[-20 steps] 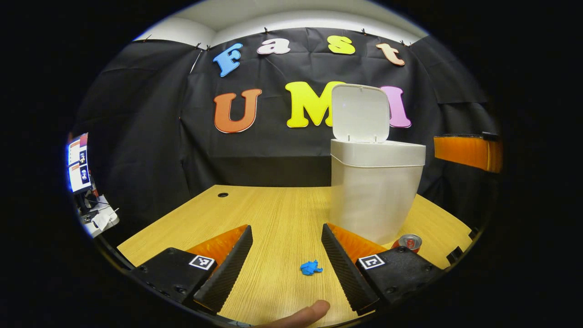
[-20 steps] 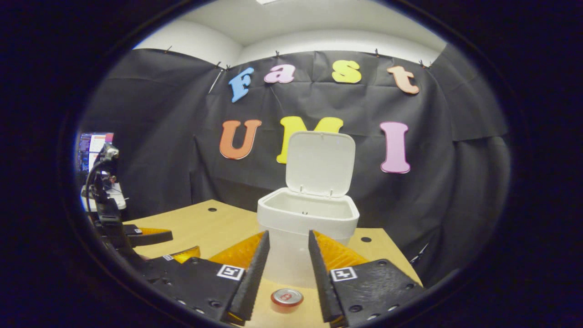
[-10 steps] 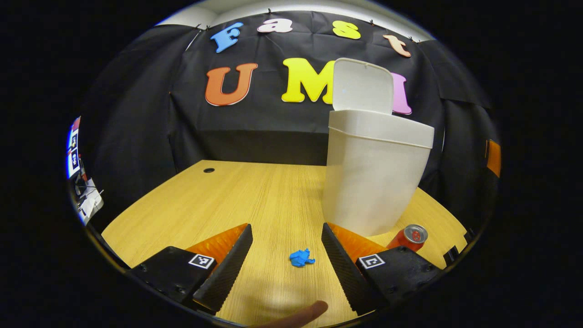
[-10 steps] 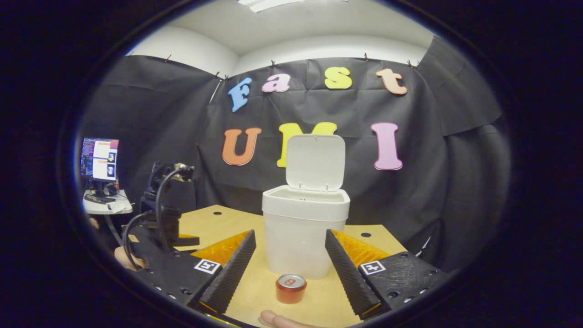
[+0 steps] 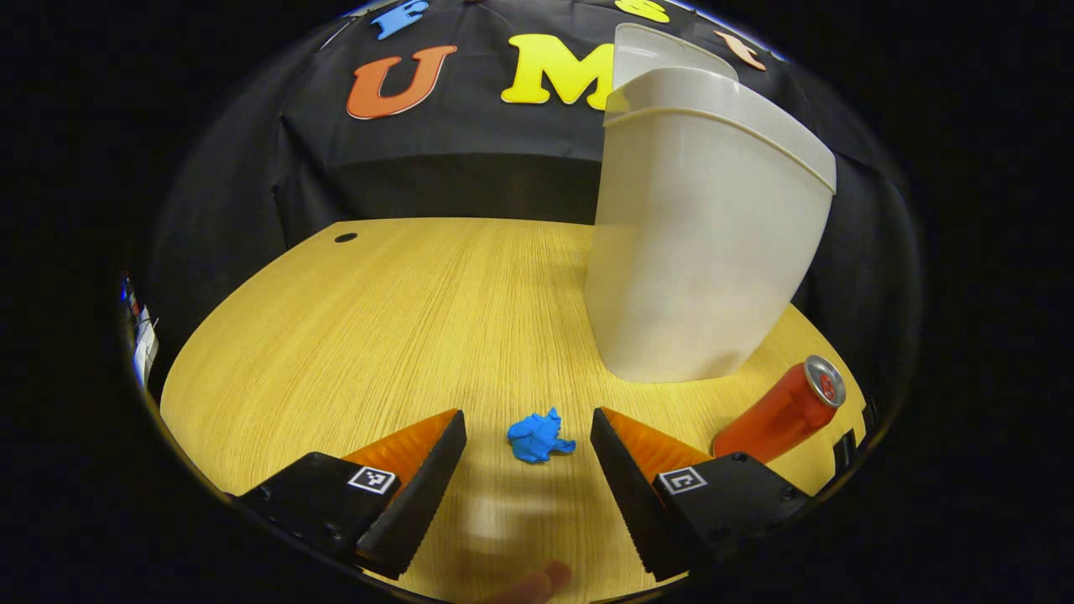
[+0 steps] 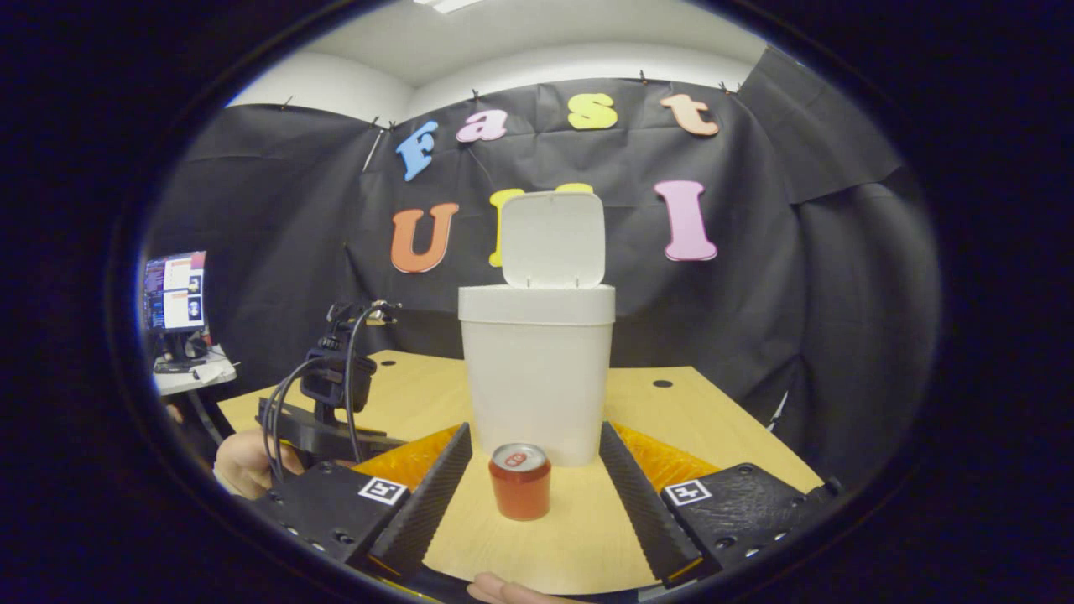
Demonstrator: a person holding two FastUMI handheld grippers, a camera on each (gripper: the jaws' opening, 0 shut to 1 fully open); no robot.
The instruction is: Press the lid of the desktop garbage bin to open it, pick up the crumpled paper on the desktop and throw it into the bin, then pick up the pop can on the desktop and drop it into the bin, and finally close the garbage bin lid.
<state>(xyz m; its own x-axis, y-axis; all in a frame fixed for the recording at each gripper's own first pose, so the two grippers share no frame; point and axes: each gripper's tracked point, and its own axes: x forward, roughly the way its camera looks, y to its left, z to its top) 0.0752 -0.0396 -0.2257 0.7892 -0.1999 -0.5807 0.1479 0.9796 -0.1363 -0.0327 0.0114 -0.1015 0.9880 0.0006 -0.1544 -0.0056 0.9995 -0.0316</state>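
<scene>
The left tool (image 5: pixel 527 470) is spread wide around the small crumpled blue paper (image 5: pixel 538 438) on the wooden worktop (image 5: pixel 403 319). Closing too high could skid it away. The right tool (image 6: pixel 535 486), also apart, could topple the upright red pop can (image 6: pixel 520 481).

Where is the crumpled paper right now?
In the left gripper view, the blue crumpled paper lies on the desk between the open left gripper fingers, near the bin.

The white garbage bin (image 6: pixel 537 377) stood upright on the table, its lid (image 6: pixel 552 238) raised. The red pop can (image 6: pixel 520 481) stood upright just before it. The blue crumpled paper (image 5: pixel 538 437) lay apart on the table.
</scene>
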